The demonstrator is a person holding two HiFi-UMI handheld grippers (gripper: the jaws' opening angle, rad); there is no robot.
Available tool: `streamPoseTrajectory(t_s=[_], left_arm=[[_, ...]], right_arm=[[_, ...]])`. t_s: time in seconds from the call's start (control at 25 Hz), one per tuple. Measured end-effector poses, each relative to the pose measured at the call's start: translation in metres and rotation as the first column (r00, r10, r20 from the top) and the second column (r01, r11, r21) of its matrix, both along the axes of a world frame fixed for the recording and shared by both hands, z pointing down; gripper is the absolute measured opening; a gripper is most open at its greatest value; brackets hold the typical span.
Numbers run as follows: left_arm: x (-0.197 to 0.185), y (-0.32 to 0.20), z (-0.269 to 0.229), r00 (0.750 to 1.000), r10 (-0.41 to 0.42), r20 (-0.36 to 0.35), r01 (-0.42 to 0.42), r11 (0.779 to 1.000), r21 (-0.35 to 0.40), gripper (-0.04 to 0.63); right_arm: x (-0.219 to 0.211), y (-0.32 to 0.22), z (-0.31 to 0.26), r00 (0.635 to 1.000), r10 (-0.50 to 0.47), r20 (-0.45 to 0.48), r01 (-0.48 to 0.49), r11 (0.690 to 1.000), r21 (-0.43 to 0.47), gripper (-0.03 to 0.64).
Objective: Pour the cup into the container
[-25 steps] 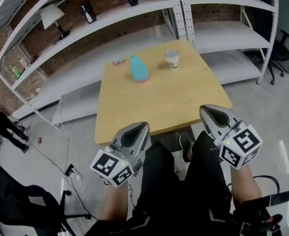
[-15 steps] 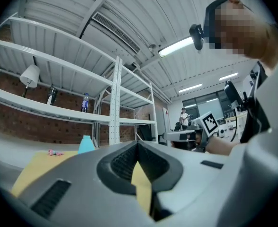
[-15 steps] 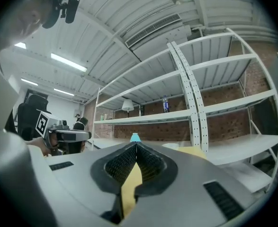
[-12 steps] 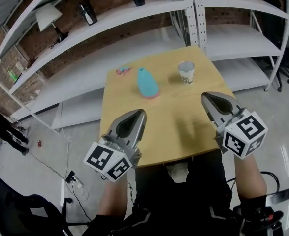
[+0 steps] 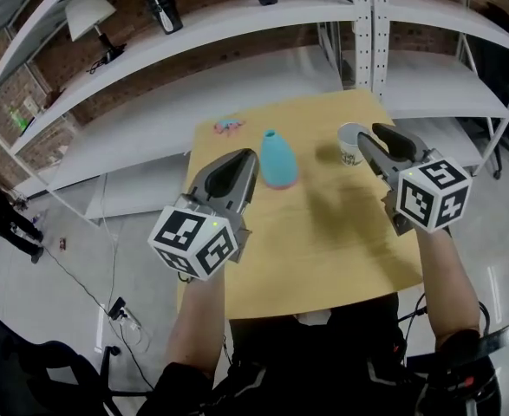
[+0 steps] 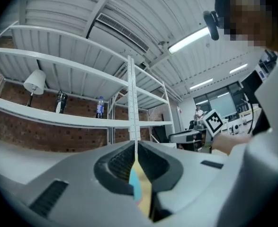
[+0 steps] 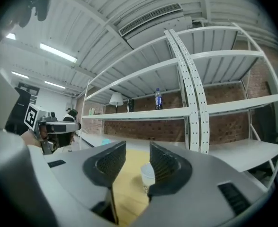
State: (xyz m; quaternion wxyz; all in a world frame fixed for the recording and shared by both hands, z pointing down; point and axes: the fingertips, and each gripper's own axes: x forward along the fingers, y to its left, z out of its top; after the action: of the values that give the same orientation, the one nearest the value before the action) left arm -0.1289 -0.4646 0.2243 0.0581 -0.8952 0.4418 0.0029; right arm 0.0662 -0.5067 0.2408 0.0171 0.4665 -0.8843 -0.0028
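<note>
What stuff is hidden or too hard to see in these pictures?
- What's inside the cup: head view, the right claw, just opening with nothing gripped, covers part of it.
- The blue container: left gripper view, only a sliver shows past the shut left claw.
- The pink thing: head view, too small to name.

Bright, even indoor light from ceiling strip lights (image 6: 188, 40), slight glare there. Soft shadows on the worktop (image 5: 323, 250). Heavy fisheye bends the shelves (image 5: 237, 17); gripper views go dark at corners. My left gripper (image 6: 133, 150) is soft up close.
</note>
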Motion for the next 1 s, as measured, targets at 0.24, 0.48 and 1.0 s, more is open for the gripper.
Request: streamPoseTrajectory(t_s=[0.24,0.48,1.0], left_arm=[[-0.041,-0.048,0.025,0.992,-0.121,-0.028,0.118,0.988,-0.099,0.0],[-0.057,-0.075,0.069,0.992,-0.125,-0.031,0.117,0.977,-0.18,0.0],[-0.069,-0.086,0.111,0.994,-0.104,0.014,0.105,0.971,-0.213,0.0]], right_arm=[[0.0,-0.04,0.029,0.997,0.054,-0.055,-0.057,0.997,-0.056,0.295],[0.001,-0.056,0.055,0.995,0.064,-0.078,-0.071,0.994,-0.086,0.328],[-0.002,-0.065,0.091,0.994,0.07,-0.087,-0.084,0.984,-0.158,0.348]])
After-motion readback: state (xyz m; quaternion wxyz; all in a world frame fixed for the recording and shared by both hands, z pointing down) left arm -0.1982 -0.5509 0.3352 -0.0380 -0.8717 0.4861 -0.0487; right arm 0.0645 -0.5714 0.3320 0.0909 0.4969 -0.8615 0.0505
